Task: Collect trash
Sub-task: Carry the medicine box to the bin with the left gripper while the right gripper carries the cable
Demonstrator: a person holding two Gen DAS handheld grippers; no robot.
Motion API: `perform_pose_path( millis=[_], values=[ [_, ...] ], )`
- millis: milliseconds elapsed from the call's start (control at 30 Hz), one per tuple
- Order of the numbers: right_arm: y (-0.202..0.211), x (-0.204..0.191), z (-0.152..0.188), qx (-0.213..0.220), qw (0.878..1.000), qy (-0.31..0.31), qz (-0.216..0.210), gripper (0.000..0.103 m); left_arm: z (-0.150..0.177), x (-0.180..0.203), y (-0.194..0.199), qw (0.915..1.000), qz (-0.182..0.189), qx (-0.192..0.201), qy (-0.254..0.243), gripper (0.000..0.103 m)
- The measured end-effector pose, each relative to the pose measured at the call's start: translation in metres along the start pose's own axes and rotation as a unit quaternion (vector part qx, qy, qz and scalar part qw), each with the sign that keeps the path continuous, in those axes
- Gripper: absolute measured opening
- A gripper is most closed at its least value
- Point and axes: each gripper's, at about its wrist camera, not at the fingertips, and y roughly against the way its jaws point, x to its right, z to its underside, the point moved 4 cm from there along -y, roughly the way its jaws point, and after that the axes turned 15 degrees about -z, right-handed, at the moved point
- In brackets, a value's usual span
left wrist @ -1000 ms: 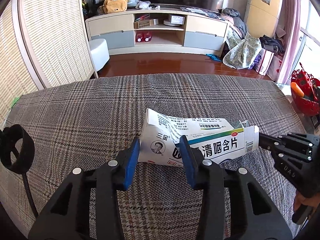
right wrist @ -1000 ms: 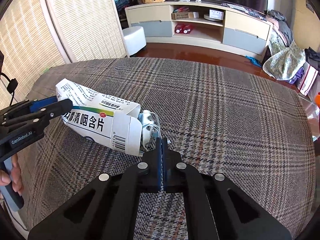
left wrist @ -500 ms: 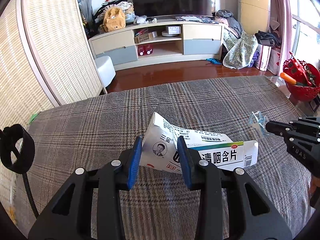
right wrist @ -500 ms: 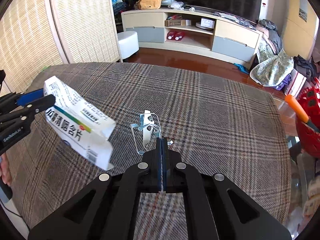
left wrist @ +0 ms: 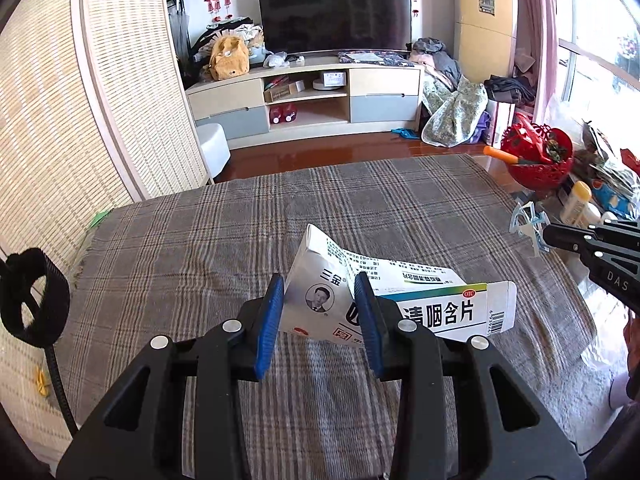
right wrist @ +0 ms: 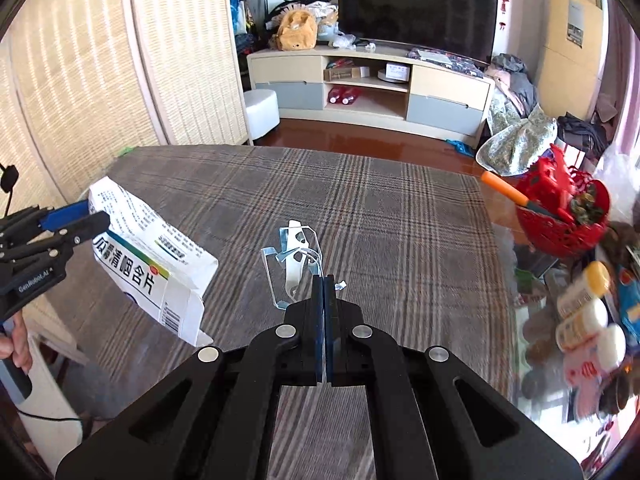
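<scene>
A: What do the two claws hold?

B: The left gripper (left wrist: 318,312), black with blue pads, is partly closed and presses both pads on one end of a white crumpled cardboard medicine box (left wrist: 400,304) with green stripe and black printed characters. The box is in the air above the surface, and its open end points to the right. The right gripper (right wrist: 324,280) is fully closed, and it pinches a small bent scrap of pale blue and silver foil (right wrist: 294,252), also lifted above the surface.

A: What is under them?

B: A wide surface covered with a grey-brown checked woven cloth (left wrist: 240,240). It fills the near half of both views. Its far edge meets a shiny red-brown floor (right wrist: 360,136).

A: And the room?

B: At the far wall there is a low beige and grey television cabinet (left wrist: 304,96) with open shelves, and a large dark television screen (left wrist: 336,16) above it. A yellow plush backpack (left wrist: 228,58) sits on the left end of the cabinet. On the left stands a pale woven folding screen (left wrist: 80,120), with a white round stool (right wrist: 262,114) near it. On the right, just beside the cloth, is a red plastic basket (right wrist: 560,220), and nearer some small bottles, blurred.
</scene>
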Motion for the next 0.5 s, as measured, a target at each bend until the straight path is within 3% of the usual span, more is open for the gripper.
perform_pose_path(
  millis=[233, 500],
  values=[
    [0.069, -0.033, 0.061, 0.009, 1.000, -0.002, 0.000, 0.003, 0.061, -0.001, 0.081, 0.9999, 0.010, 0.001, 0.004, 0.034],
    [0.096, -0.055, 0.137, 0.007, 1.000, -0.012, -0.021, 0.003, 0.142, 0.021, 0.115, 0.9991, 0.037, -0.021, -0.006, 0.035]
  ],
)
